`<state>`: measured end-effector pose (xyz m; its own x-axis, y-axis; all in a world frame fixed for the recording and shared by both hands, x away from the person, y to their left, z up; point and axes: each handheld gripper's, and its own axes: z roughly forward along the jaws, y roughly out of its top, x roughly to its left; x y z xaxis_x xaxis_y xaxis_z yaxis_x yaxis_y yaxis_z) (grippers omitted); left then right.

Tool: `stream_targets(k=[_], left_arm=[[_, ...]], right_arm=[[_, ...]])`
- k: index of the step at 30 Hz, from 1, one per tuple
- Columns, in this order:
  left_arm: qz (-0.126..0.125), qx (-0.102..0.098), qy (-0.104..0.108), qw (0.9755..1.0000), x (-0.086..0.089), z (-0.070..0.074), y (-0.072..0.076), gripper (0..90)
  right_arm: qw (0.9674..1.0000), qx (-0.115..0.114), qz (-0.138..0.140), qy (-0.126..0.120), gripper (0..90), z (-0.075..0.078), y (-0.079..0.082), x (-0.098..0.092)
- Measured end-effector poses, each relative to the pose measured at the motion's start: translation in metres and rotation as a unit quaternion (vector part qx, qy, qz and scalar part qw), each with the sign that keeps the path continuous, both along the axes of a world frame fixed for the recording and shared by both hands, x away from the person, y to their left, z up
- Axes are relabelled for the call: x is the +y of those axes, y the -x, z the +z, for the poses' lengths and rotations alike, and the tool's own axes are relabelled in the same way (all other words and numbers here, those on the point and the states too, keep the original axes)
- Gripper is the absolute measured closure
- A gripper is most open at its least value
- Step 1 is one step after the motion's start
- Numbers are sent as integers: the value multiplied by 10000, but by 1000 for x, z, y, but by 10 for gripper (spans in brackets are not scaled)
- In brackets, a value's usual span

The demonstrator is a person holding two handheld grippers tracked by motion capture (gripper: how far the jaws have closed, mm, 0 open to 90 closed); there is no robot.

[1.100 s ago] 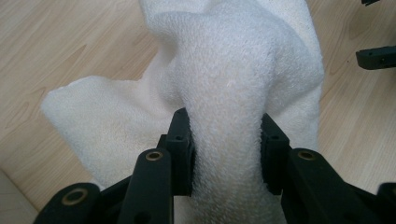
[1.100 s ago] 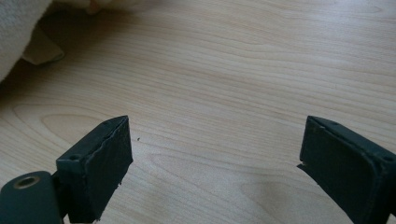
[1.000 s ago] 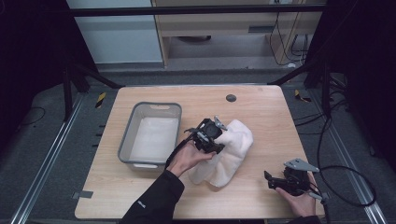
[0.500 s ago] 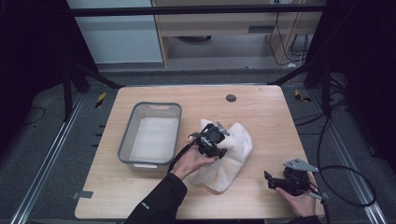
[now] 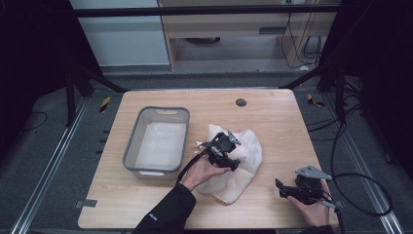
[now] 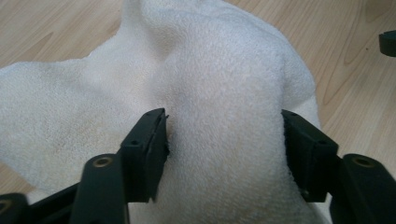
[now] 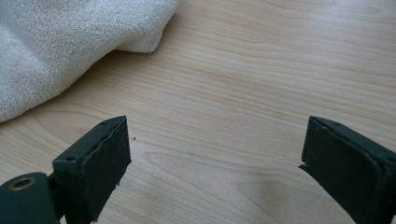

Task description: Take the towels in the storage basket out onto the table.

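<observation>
High view: left tongs (image 5: 225, 148) lowered onto white towel (image 5: 243, 161), jaws just opened, so the cloth seems released beside grey plastic tub (image 5: 157, 168). Left gripper view: fluffy terry mound bulges between spread jaws, touching both. Right gripper view: right tongs (image 7: 215, 163) spread, nothing between them, over smooth wood-grain table (image 7: 261, 74); towel's corner ahead-left.

I see a light wooden counter (image 5: 272, 117) with rounded corners. A grey bin (image 5: 157, 140) sits on its left half, a pale sheet lying flat inside. Just right of the bin, a crumpled white towel (image 5: 246, 156) lies on the wood near the middle. A small dark round cap (image 5: 240, 102) sits in the surface near the far edge.
</observation>
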<state>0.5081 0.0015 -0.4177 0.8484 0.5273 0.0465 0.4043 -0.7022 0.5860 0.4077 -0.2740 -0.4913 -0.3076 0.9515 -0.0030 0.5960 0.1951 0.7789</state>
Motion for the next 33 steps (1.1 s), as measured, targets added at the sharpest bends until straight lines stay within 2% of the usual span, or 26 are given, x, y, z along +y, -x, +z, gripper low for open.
stream_targets(k=[6, 13, 20, 28, 33], left_arm=[[-7, -51, 14, 10000, 4, 4, 3, 265], [-27, -189, 273, 9994, 18, 20, 12, 233], [-76, -369, 383, 9986, 33, 32, 24, 226], [-3, -538, 649, 9964, 57, 42, 38, 220], [111, -614, 897, 9940, 76, 44, 46, 218]], right_arm=[[10000, -10, 3, 23, 77, 0, 0, 0], [10000, -9, -4, 14, 74, -1, -1, 0], [10000, -11, -12, 6, 73, 0, -1, 0], [10000, 12, -37, -27, 72, 0, 0, 0], [10000, 17, -53, -15, 70, -1, 0, -1]])
